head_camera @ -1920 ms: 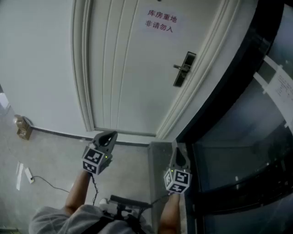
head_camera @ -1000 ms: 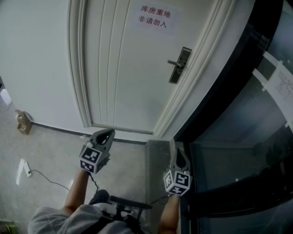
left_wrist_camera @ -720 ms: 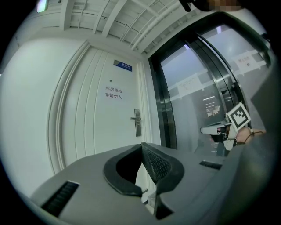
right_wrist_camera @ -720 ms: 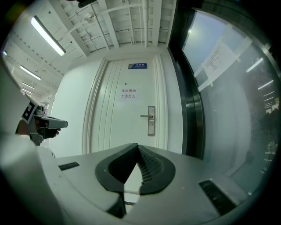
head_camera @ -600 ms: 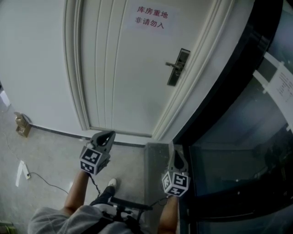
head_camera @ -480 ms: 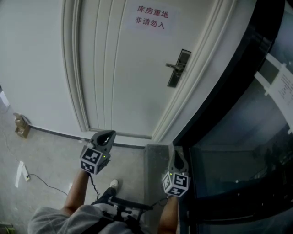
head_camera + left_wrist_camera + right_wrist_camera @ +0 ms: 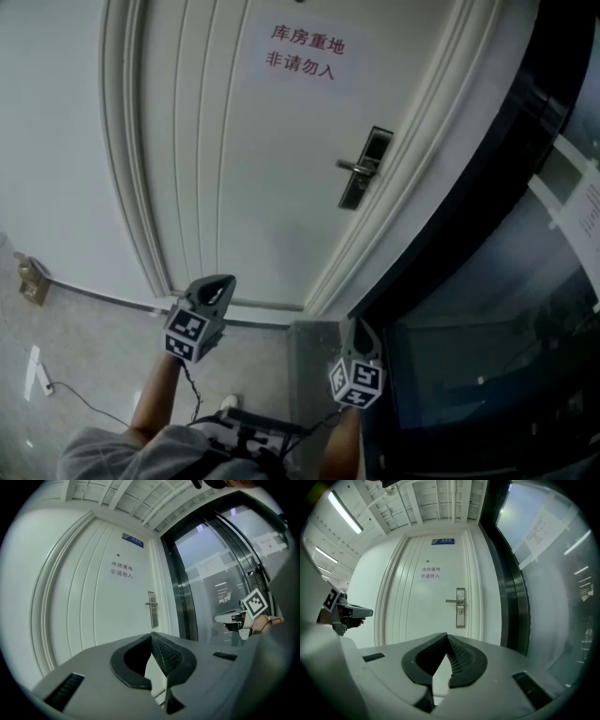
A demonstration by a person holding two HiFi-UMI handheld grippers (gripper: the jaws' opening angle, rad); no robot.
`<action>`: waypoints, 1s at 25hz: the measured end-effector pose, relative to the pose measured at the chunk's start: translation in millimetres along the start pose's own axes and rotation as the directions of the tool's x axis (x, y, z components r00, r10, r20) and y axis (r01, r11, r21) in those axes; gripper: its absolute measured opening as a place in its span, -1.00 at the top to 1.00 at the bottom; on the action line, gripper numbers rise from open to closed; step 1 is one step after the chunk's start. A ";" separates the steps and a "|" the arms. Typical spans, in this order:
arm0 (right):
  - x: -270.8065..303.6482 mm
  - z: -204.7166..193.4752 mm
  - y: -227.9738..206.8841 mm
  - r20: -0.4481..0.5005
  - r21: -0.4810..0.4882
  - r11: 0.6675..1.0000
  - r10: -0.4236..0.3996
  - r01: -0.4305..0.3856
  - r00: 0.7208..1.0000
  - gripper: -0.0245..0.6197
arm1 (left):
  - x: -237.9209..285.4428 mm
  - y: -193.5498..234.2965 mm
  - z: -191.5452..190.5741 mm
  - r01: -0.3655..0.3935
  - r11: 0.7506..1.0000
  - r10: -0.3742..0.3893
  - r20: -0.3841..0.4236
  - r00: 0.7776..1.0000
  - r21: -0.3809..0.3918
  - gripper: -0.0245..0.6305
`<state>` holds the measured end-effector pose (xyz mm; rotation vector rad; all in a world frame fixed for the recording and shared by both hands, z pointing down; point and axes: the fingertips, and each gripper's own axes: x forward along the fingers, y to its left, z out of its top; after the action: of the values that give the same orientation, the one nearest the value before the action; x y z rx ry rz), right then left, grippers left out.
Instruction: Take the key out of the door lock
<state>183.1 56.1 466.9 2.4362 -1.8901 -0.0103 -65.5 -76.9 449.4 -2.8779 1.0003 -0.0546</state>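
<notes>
Since the earlier head views, both grippers had come closer to the door (image 7: 234, 169), and the lock plate (image 7: 357, 192) and the sign (image 7: 302, 52) had grown larger in the frame. We held the left gripper (image 7: 220, 281) and the right gripper (image 7: 359, 323) level and side by side, well short of the door. Each had its jaws together with nothing between them. We judged the task barely begun: the approach was under way, while reaching the lock, gripping the key and drawing it out all remained. The key itself was too small to make out in any view. We placed it in the lower part of the lock plate, just below the handle (image 7: 349, 166), near the door's right edge. If seated there, its long axis would run level, straight out of the door face, with its head toward us.
</notes>
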 end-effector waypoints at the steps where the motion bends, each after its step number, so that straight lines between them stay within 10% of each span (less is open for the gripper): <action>1: 8.8 1.7 0.1 -0.004 -0.002 1.000 -0.002 0.002 1.000 0.89 | 7.8 5.4 1.3 0.004 1.000 -0.004 0.001 1.000 -0.004 0.95; 25: 164.2 23.6 -20.1 -0.005 -0.043 0.996 -0.080 0.080 0.997 0.89 | 157.9 89.5 -6.8 0.080 0.997 -0.080 -0.010 0.997 -0.014 0.95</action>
<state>242.5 -98.9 447.4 2.4792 -1.7696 -0.0458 2.8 -245.3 447.7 -2.9318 0.8898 -0.0694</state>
